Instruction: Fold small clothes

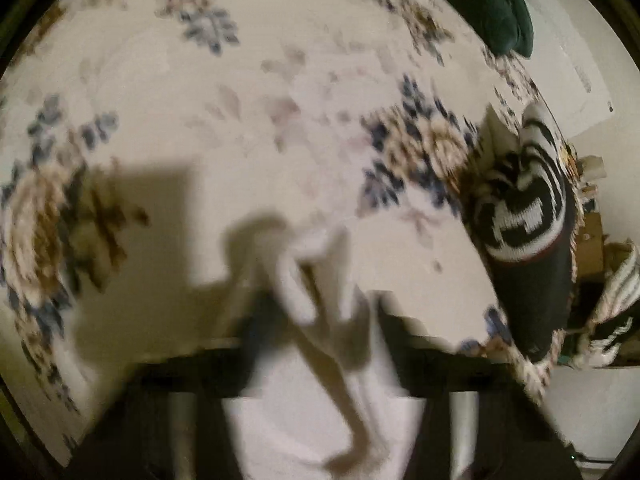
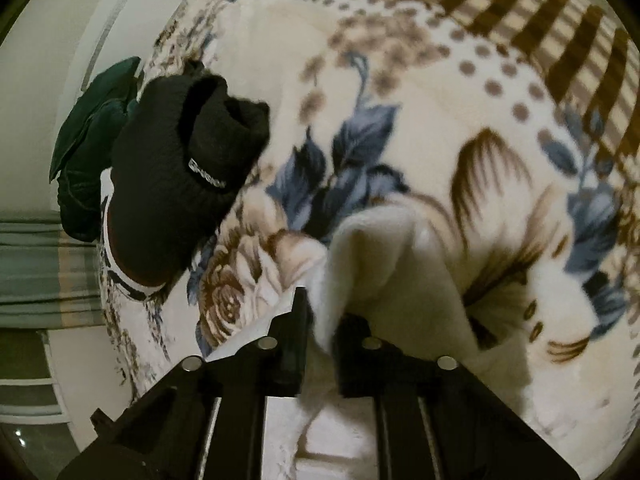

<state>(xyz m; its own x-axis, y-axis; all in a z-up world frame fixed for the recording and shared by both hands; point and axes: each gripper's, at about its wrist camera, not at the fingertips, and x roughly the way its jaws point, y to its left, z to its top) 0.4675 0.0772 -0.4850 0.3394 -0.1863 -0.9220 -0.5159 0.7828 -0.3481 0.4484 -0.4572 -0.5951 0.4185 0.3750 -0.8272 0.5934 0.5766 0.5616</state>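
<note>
A small white garment [image 1: 320,392] hangs bunched between the fingers of my left gripper [image 1: 320,312], which is shut on it above the floral blanket [image 1: 248,92]; this view is blurred. My right gripper [image 2: 320,320] is shut on another edge of the same white garment [image 2: 372,256], lifted just above the blanket [image 2: 440,92]. A black knit garment [image 2: 172,184] lies on the blanket to the left in the right wrist view. A black and white patterned knit piece [image 1: 524,216] lies near the blanket's right edge in the left wrist view.
A dark green cloth [image 2: 88,152] lies beyond the black garment at the bed's edge; it also shows at the top right of the left wrist view [image 1: 500,4]. White wall [image 2: 48,32] and a striped fabric [image 2: 40,264] lie past the bed's left side.
</note>
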